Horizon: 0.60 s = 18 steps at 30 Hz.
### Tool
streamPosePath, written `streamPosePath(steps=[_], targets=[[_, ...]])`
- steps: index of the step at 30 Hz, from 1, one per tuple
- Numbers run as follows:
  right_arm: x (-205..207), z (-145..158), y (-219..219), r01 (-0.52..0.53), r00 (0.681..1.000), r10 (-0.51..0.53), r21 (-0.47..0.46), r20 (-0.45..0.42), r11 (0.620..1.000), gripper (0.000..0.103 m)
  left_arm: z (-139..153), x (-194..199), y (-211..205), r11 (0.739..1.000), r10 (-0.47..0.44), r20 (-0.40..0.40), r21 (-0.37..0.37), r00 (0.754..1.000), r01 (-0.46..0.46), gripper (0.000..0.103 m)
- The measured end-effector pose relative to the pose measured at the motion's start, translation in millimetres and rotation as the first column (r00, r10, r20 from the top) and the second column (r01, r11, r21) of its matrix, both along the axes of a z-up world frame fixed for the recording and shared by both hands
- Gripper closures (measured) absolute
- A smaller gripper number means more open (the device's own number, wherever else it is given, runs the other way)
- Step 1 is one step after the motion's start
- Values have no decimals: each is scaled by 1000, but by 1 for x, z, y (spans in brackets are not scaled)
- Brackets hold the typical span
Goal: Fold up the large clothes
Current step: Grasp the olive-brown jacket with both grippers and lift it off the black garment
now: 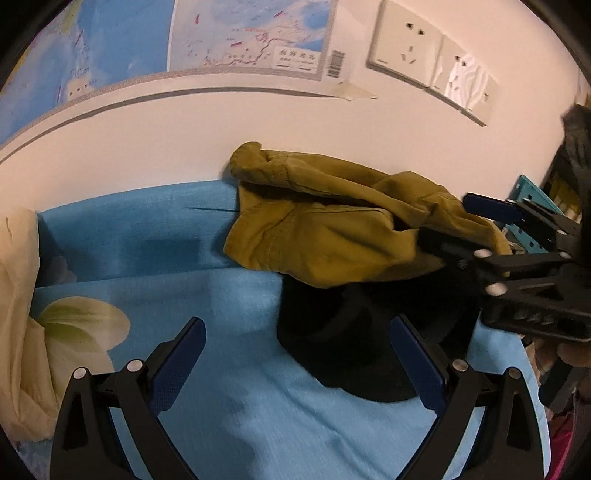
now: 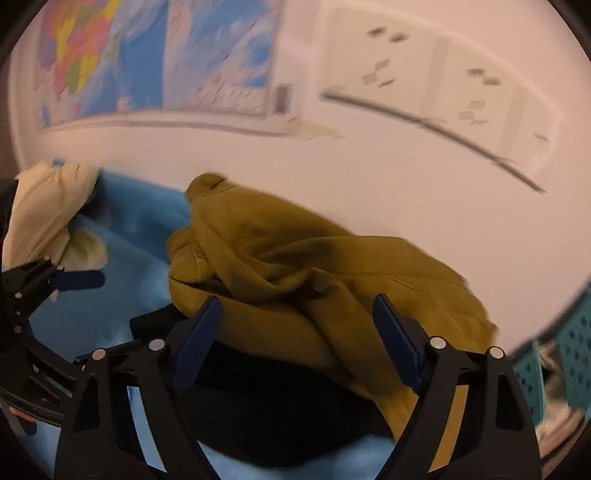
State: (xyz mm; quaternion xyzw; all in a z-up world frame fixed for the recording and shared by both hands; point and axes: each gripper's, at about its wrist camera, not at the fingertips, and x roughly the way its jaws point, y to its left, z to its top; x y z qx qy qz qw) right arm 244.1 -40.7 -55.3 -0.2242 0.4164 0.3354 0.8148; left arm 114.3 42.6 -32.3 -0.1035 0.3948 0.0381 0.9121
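Closest in the left wrist view: left hand-held gripper point(image 1: 297, 360) spread wide, blue pads apart, nothing between them, hovering over the blue bedsheet point(image 1: 207, 295) with its white flower print point(image 1: 79, 325). Same story for the right hand-held gripper point(image 2: 295, 332) in its own view, jaws wide and not clamped on anything, fingers point(image 2: 199, 332) framing the clothes pile just ahead. Also shows up at the right edge of the left view point(image 1: 458, 225), one blue pad above the mustard fabric and the dark lower finger right at its edge; can't tell if actually touching.

Next out, a black garment point(image 1: 332, 332) lying on the sheet, partly tucked under the crumpled mustard-yellow garment point(image 1: 321, 229). Mustard one bunched up, not flat, far end pushed against the wall point(image 1: 147, 147). Cream fabric point(image 1: 18, 314) heaped at the left side of the bed.

Off to the right, a teal perforated basket point(image 2: 569, 343). Further back on the wall, a map poster point(image 1: 229, 33) with one taped corner, and white sockets point(image 1: 406, 40) beside it. Right view pretty blurry.
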Motion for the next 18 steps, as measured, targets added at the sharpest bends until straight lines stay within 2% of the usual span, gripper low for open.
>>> streamPosePath(steps=[2,3,4,5,6,10,11,12,13,14,15,16,18], targets=[[5,-9,11,-44,999,44,-30,-3,999,38,-3,4,4,1000,9,-2,0,1000,-9,7],[8,-11,14,-55,998,56,-47,1,997,57,-4,7,6,1000,14,-5,2,1000,-14,7],[9,-9,14,-69,998,70,-48,4,996,81,-5,9,7,1000,16,-8,3,1000,-16,7],[11,-1,9,-78,997,79,-26,13,997,91,-5,9,9,1000,19,-7,2,1000,-19,7],[15,8,4,-67,997,67,-10,26,998,93,-5,10,11,1000,20,-4,1,1000,-20,7],[33,55,-42,46,998,-51,111,42,993,94,-5,16,16,1000,9,7,-3,1000,-9,7],[35,61,-47,47,998,-52,114,38,992,93,-4,18,16,1000,8,10,-2,1000,-8,7],[36,63,-48,35,999,-37,101,18,994,84,-4,21,17,1000,3,11,-1,1000,-3,7],[36,63,-47,21,1000,-21,86,3,996,68,-4,24,17,1000,0,13,0,1000,0,7],[35,63,-46,3,1000,-4,67,14,998,61,-3,27,18,1000,-4,14,-2,1000,4,7],[33,61,-41,-17,1000,16,48,22,999,49,-4,31,19,1000,-3,16,0,1000,3,7],[29,57,-33,-38,999,37,34,18,999,41,-4,32,20,1000,-1,18,1,1000,1,7],[24,49,-14,-107,994,107,6,5,994,40,-5,36,23,1000,-5,16,-6,1000,5,7]])
